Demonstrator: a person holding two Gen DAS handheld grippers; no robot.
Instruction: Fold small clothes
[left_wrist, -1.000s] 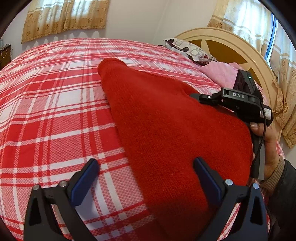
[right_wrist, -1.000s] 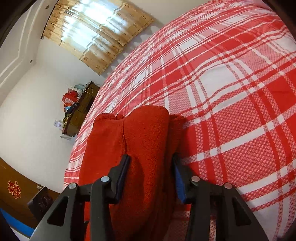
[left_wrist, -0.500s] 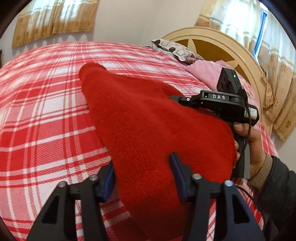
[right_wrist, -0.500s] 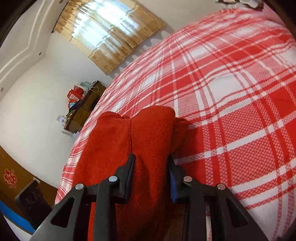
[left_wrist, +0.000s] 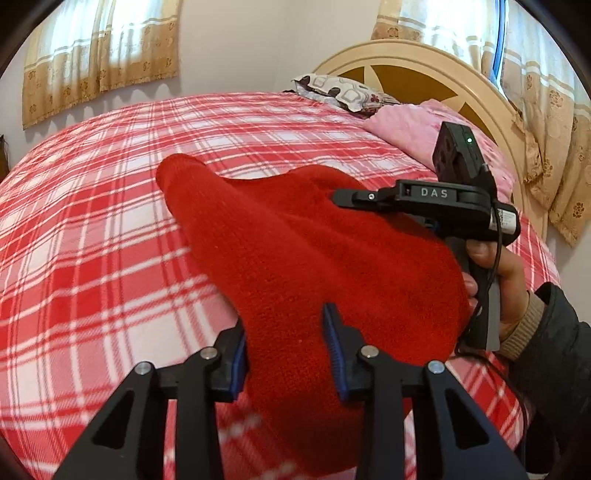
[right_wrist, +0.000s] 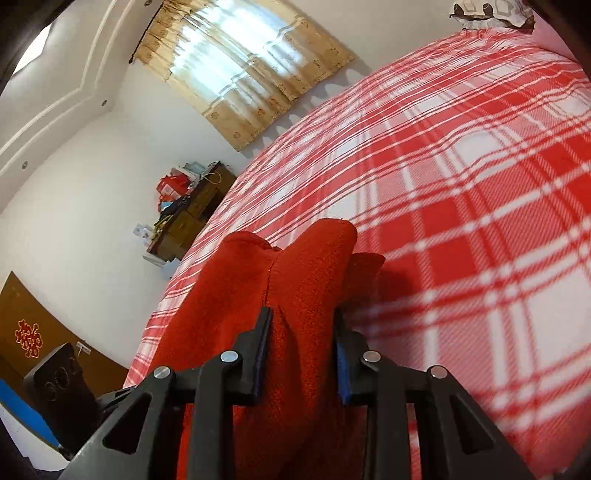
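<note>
A red knit garment (left_wrist: 295, 258) is held up off the red-and-white plaid bed (left_wrist: 92, 240). My left gripper (left_wrist: 284, 350) is shut on its near edge. My right gripper (right_wrist: 301, 350) is shut on a bunched fold of the same garment (right_wrist: 306, 266). In the left wrist view the right gripper (left_wrist: 424, 199) shows at the garment's far right side, held by a hand. The garment's far tip (left_wrist: 177, 170) rests toward the bed; its underside is hidden.
A patterned pillow (left_wrist: 340, 92) and a pink blanket (left_wrist: 406, 125) lie at the headboard (left_wrist: 424, 70). A cluttered wooden cabinet (right_wrist: 188, 218) stands by the wall beyond the bed. Curtained windows are behind. Plaid bed surface (right_wrist: 461, 166) spreads to the right.
My left gripper closed on the garment's near edge. Both grippers have lifted the garment off the bed, and the right gripper's grip tightened.
</note>
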